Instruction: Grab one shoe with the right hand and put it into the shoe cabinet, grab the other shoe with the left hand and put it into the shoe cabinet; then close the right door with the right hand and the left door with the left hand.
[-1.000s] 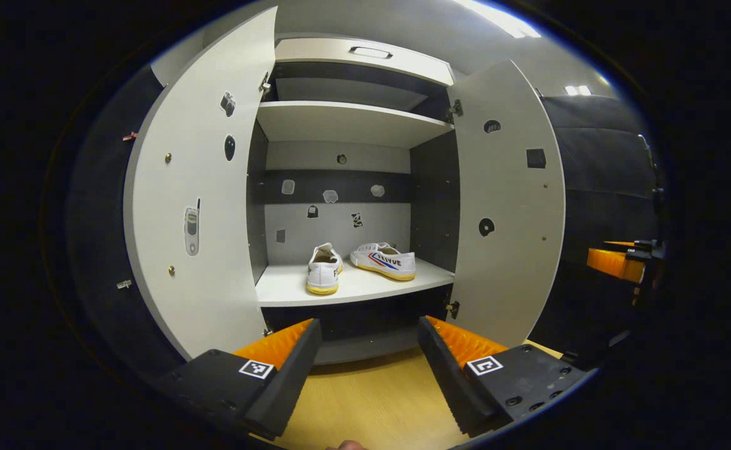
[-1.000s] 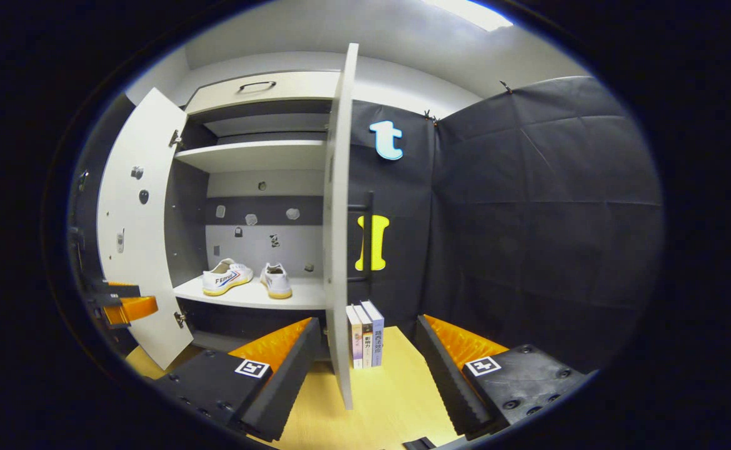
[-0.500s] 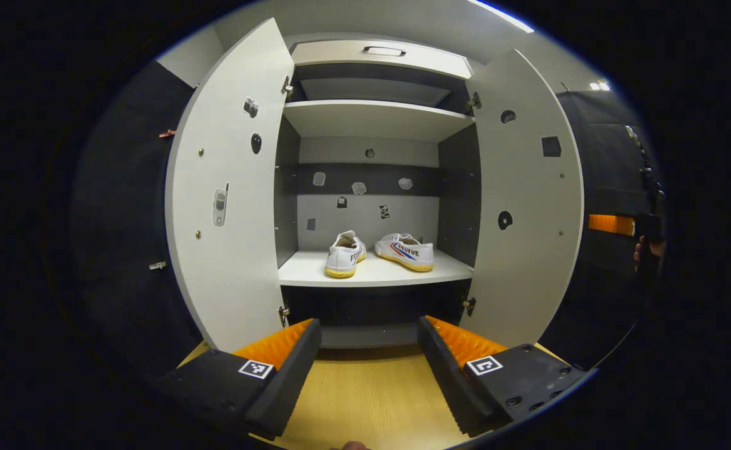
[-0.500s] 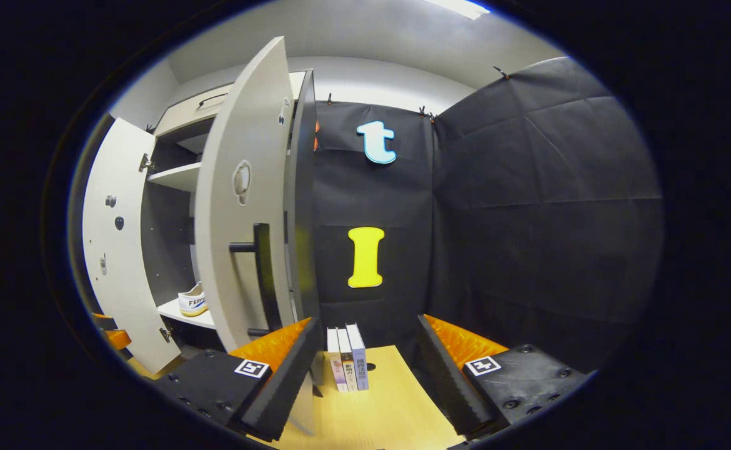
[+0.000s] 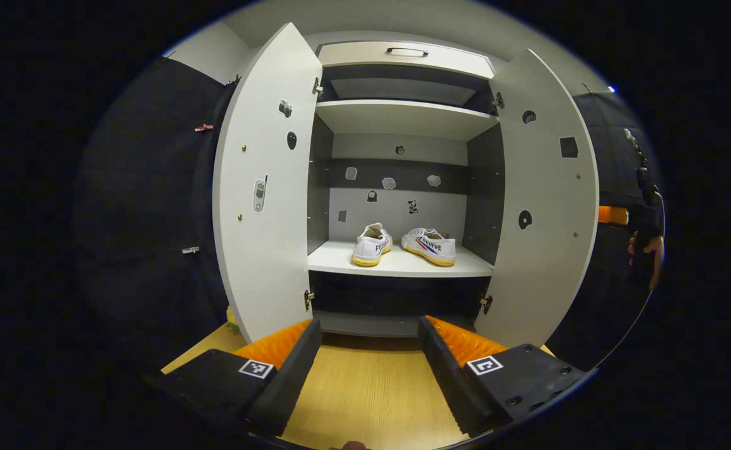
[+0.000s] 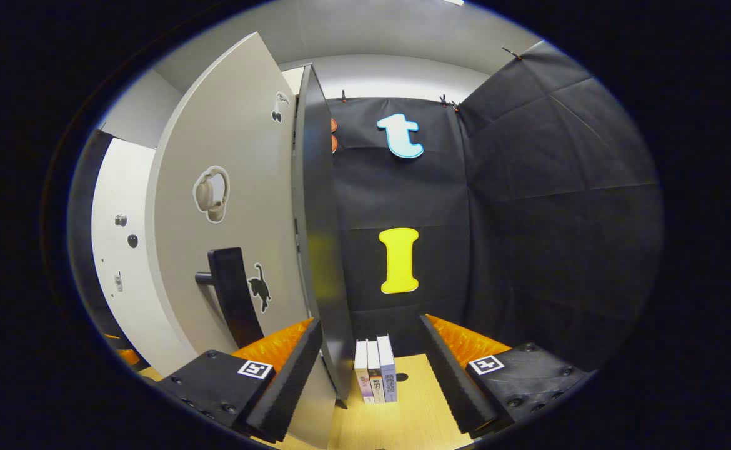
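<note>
Two white shoes, one [image 5: 372, 244] beside the other [image 5: 429, 245], stand on the lower shelf [image 5: 397, 267] of the white shoe cabinet. Both doors are open: the left door [image 5: 265, 187] and the right door [image 5: 543, 206]. My left gripper [image 5: 370, 369] is open and holds nothing, low over the wooden floor in front of the cabinet. My right gripper [image 6: 370, 369] is open and holds nothing, on the outer side of the right door [image 6: 228, 187], close to its black handle [image 6: 235, 297]. In the left gripper view, the right gripper [image 5: 615, 214] and the hand [image 5: 651, 250] holding it show beyond the right door.
Three books [image 6: 376, 378] stand upright on the wooden floor [image 6: 403, 419] against the black cloth wall, just right of the cabinet's side. An upper shelf [image 5: 403, 119] and a drawer with a handle [image 5: 406, 53] sit above. The left door's inner face [image 6: 119, 250] shows at far left.
My right gripper has swung round the right door's edge to its outer face; the shoes have left its view. My left gripper has drawn back and shifted left, so the cabinet looks smaller.
</note>
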`<action>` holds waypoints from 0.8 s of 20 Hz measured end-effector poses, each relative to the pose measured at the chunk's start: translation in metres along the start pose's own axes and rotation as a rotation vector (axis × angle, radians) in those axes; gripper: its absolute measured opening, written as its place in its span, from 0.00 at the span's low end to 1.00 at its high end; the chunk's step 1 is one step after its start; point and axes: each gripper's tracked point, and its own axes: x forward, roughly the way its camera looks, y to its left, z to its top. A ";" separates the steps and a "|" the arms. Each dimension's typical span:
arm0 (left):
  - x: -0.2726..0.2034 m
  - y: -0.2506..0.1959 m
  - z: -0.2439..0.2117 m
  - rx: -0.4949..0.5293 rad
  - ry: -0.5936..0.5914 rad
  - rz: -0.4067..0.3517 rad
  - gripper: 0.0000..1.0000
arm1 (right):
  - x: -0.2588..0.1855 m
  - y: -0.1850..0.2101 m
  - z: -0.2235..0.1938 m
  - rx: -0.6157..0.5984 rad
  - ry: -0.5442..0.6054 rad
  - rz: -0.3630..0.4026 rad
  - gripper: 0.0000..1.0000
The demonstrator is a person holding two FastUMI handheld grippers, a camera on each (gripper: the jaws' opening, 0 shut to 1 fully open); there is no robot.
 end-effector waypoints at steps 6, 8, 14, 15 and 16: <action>0.002 0.013 0.004 0.016 -0.017 -0.026 0.96 | -0.002 0.006 0.001 -0.028 0.012 -0.041 0.96; 0.001 0.020 0.001 0.016 -0.011 -0.040 0.96 | -0.004 0.010 0.001 -0.046 0.011 -0.051 0.98; -0.002 0.060 -0.003 0.009 0.001 -0.030 0.96 | -0.012 0.052 -0.005 -0.058 0.011 -0.059 0.98; 0.001 0.067 -0.002 0.007 0.000 -0.025 0.97 | -0.010 0.058 -0.005 -0.065 0.011 -0.058 0.98; 0.002 0.076 -0.002 0.004 -0.001 -0.016 0.96 | -0.011 0.067 -0.007 -0.067 0.013 -0.050 1.00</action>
